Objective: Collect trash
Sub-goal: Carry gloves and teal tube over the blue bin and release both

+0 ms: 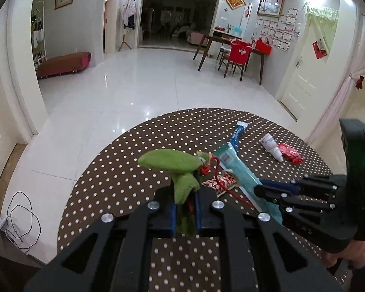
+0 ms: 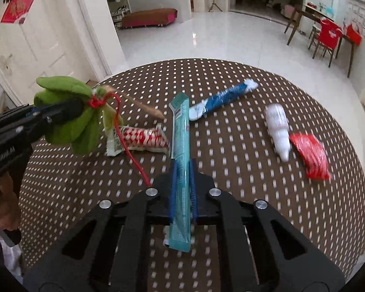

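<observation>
A: Where is the trash?

B: Two pieces are held. The left gripper [image 1: 185, 209] has its blue pads pressed onto a green fabric bundle tied with red cord [image 1: 180, 170], low in the middle of the left wrist view. The bundle sticks up above the fingertips, and the cord trails down to the right.

A: And the other hand?

B: The right gripper [image 2: 182, 189] is pinching a long teal plastic sachet [image 2: 181, 150], which runs straight up through the lower centre of the right wrist view, its lower end hanging below the pads.

A: What lies loose?

B: All on the round table with a brown white-dotted cloth [image 2: 231, 219]. A red-and-white patterned wrapper [image 2: 143, 138] lies left of centre, just beside the sachet. A twisted blue-and-white wrapper [image 2: 223, 97] is above centre. At the right, a small white plastic bottle [image 2: 278, 131] lies on its side, touching or nearly touching a crumpled red packet [image 2: 311, 155].

A: Beyond the table?

B: A glossy white tiled floor [image 1: 133, 85], and a dark wooden dining table [image 1: 231, 46] with a red-covered chair at the upper right of the left wrist view.
</observation>
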Motion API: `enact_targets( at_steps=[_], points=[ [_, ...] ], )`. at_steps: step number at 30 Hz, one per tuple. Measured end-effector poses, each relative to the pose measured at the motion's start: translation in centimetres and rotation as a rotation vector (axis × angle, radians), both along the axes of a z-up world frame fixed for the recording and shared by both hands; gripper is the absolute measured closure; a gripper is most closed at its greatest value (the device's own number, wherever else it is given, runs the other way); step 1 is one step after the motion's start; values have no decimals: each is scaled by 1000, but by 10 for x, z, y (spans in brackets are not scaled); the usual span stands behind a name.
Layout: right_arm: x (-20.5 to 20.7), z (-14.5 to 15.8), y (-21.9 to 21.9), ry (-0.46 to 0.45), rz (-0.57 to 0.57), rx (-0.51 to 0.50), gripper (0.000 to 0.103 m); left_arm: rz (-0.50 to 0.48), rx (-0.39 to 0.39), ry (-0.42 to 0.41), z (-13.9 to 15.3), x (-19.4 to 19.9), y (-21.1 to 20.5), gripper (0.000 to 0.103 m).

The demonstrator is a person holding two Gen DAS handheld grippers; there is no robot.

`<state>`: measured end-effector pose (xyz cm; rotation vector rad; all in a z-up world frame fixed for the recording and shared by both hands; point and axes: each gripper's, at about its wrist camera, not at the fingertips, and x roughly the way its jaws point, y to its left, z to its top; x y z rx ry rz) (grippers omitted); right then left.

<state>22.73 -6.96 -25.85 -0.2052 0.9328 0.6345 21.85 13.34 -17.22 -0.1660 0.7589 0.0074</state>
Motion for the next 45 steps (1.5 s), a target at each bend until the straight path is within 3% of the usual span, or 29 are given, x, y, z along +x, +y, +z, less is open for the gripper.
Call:
enact_targets(
  at_steps=[8, 15, 24, 35, 45],
  points=[
    [-43, 0, -21, 22, 10, -11, 92, -10, -3, -20, 9, -39, -10, 93],
    [-57, -4, -7, 20, 14, -53, 87, -2, -26, 2, 3, -64, -14, 93],
    [-81, 12, -15, -10, 30, 15, 95, 2, -22, -11, 11, -82, -19, 93],
    [-92, 36, -93, -25, -105, 119, 95, -78, -28, -48, 26, -86, -60, 93],
    [-112, 69, -189, -84, -275, 206, 95, -226, -33, -81, 46, -78, -139, 93]
  ],
)
